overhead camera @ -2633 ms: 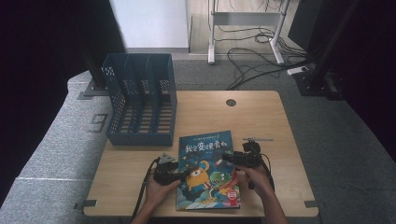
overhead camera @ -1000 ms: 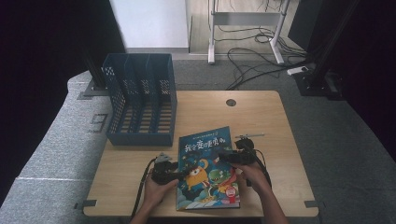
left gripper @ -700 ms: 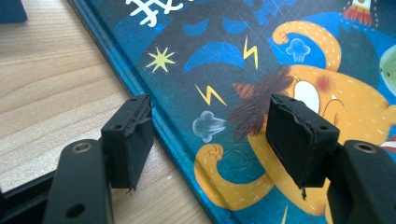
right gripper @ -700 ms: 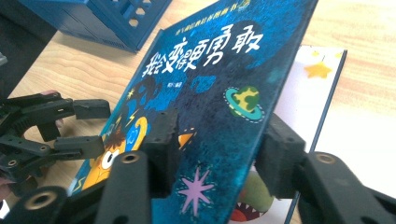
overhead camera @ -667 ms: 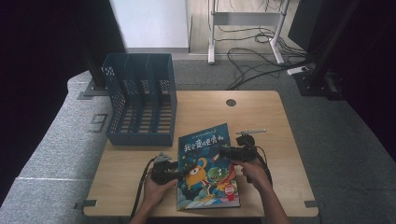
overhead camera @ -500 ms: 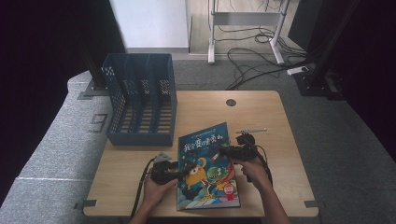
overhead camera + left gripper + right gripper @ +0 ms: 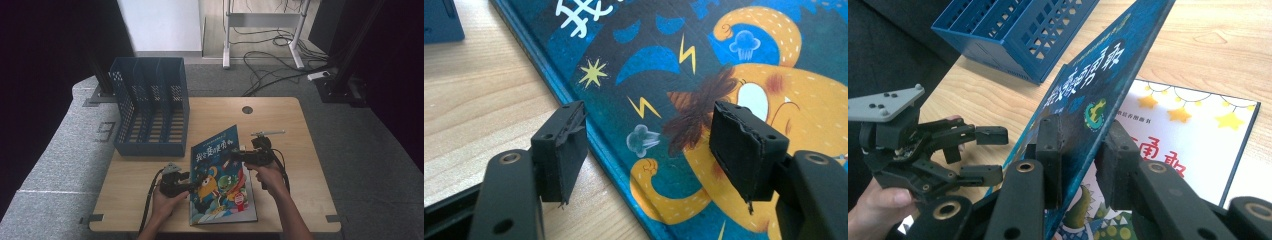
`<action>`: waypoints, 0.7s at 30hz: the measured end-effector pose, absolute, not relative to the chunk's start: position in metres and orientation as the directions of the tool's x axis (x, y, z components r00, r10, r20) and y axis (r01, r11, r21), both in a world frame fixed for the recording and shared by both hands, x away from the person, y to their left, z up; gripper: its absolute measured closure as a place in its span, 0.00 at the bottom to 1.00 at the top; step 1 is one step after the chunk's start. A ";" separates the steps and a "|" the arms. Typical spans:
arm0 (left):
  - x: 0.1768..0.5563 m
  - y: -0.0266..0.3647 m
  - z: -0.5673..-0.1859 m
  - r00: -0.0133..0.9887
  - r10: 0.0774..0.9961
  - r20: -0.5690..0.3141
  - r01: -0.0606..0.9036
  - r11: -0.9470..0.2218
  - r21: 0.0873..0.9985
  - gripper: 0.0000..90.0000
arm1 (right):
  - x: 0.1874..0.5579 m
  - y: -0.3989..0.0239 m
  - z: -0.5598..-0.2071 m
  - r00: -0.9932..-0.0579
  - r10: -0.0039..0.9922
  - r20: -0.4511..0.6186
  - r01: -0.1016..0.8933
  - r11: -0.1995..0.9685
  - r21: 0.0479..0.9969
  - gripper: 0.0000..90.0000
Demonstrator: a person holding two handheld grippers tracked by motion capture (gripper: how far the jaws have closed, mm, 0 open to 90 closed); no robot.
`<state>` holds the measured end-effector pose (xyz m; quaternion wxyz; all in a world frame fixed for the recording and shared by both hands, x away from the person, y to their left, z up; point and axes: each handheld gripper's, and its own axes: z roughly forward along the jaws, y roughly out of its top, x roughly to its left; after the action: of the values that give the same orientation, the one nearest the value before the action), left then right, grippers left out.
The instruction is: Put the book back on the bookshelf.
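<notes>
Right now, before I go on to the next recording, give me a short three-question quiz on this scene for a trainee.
1. True or false: the right gripper has its jaws clamped on the book's front cover.
2. Where does the left gripper stand? A) inside the blue file rack B) over the book's left edge, jaws apart C) on the pen
3. Fill in: with the cover raised, the first page shows a row of yellow ____.

Key: 1 true, the cover is pinched and tilted up off the page. 2 B, one jaw over the wooden table, the other over the cover, neither pressing. 3 stars.
</notes>
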<state>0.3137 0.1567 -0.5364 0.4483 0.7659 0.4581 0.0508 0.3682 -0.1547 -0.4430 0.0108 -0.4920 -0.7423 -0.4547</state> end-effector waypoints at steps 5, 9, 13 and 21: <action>0.312 0.155 -0.534 0.593 0.736 -0.326 0.649 -0.198 0.734 0.35 | 0.374 -0.151 -0.440 -0.508 0.726 0.464 0.743 0.096 0.662 0.83; 0.308 0.152 -0.531 0.625 0.711 -0.324 0.646 -0.237 0.726 0.31 | 0.376 -0.151 -0.440 -0.503 0.725 0.470 0.746 0.089 0.660 0.83; 0.299 0.147 -0.528 0.657 0.682 -0.321 0.638 -0.276 0.719 0.24 | 0.376 -0.151 -0.440 -0.498 0.726 0.474 0.749 0.083 0.658 0.84; 0.278 0.134 -0.525 0.692 0.661 -0.291 0.602 -0.305 0.738 0.19 | 0.381 -0.152 -0.442 -0.487 0.724 0.489 0.755 0.067 0.652 0.85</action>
<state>0.2776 0.1340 -0.5254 0.4410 0.8071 0.3911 0.0337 0.3806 -0.1518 -0.4417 0.0172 -0.5063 -0.7302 -0.4584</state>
